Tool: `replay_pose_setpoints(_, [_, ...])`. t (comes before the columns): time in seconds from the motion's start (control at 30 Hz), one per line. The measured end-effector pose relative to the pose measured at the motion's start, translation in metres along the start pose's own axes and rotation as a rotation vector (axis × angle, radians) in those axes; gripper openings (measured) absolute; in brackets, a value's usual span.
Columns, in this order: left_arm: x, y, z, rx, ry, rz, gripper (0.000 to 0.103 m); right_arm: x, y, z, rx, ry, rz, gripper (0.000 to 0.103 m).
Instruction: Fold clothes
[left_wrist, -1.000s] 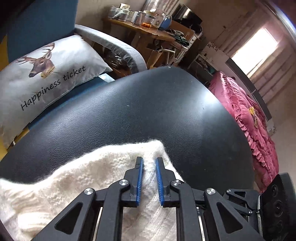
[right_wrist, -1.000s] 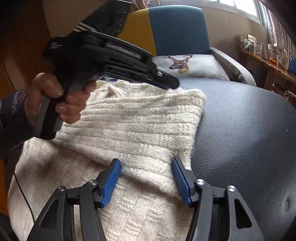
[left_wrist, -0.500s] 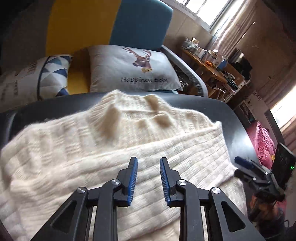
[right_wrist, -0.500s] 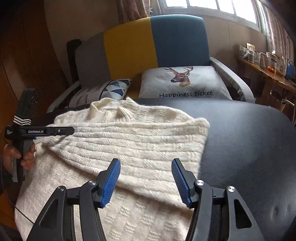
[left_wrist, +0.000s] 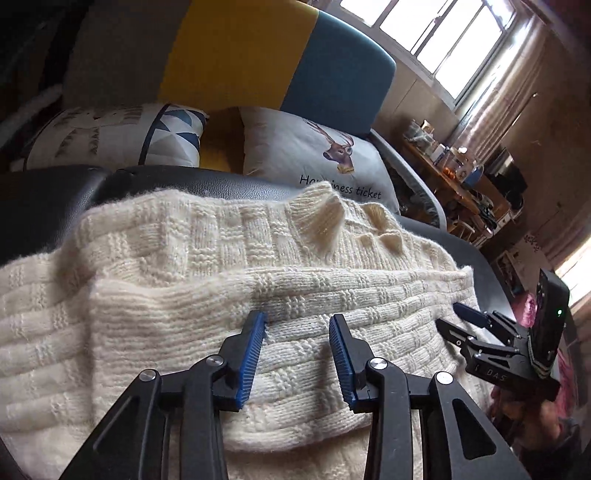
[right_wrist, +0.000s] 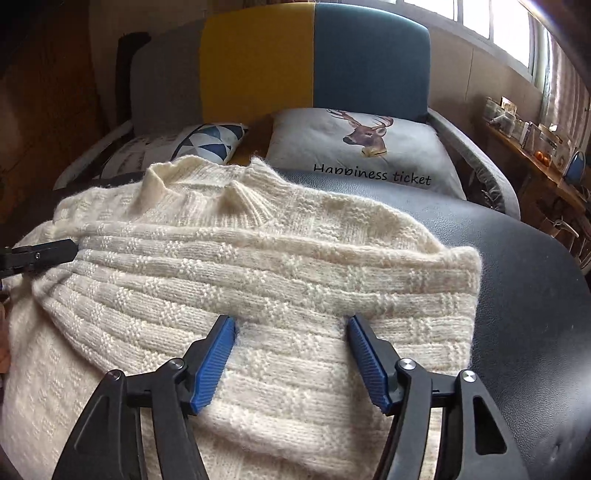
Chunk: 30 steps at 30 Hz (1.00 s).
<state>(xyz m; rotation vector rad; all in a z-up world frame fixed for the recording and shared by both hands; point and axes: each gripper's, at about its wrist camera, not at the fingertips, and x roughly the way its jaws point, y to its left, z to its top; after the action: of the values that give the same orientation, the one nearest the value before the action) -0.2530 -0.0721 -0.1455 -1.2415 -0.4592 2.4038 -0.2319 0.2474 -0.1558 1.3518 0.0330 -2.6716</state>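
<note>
A cream knitted sweater (left_wrist: 221, 266) (right_wrist: 258, 258) lies on a black leather surface (right_wrist: 517, 295), collar at the far side. One sleeve is folded flat across its body. My left gripper (left_wrist: 296, 321) hovers over the folded sleeve; its jaws are opening and nothing is pinched between them. My right gripper (right_wrist: 291, 321) hangs over the near right part of the sweater, jaws also opening, pads clear of the knit. The right gripper (left_wrist: 456, 319) shows at the sweater's right edge in the left wrist view. In the right wrist view, the left gripper's fingers (right_wrist: 48, 253) reach in at the left edge.
Behind the surface stands a yellow and blue armchair (right_wrist: 314, 59) with a deer pillow (right_wrist: 369, 147) and a triangle-patterned pillow (left_wrist: 110, 136). A wooden table (left_wrist: 450, 166) crowded with jars is at the far right. Bare black leather lies right of the sweater.
My left gripper has swung from the sweater's right corner back to its left side, and its jaws have widened. The right gripper's jaws spread slightly wider. The sleeve lies folded across the body.
</note>
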Motion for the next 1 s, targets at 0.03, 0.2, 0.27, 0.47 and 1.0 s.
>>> replay_pose_setpoints(0.03, [-0.002,0.002,0.0,-0.019,0.0,-0.017,0.044,-0.001,-0.002,0.001,0.002,0.008,0.014,0.067])
replay_pose_setpoints(0.2, [-0.041,0.016,-0.009,-0.214,0.008,-0.088,0.068,-0.037,0.011,-0.008,0.056,-0.005,0.099,0.067])
replay_pose_setpoints(0.27, [-0.063,0.032,-0.022,-0.302,0.001,-0.116,0.077,-0.056,0.03,-0.025,0.06,-0.044,0.163,0.068])
replay_pose_setpoints(0.47, [-0.155,0.116,-0.088,-0.637,-0.083,-0.143,0.077,-0.07,0.089,-0.08,0.001,0.008,0.233,0.082])
replay_pose_setpoints(1.0, [-0.361,0.336,-0.17,-1.097,-0.511,0.157,0.07,-0.063,0.121,-0.096,-0.116,0.032,0.103,0.093])
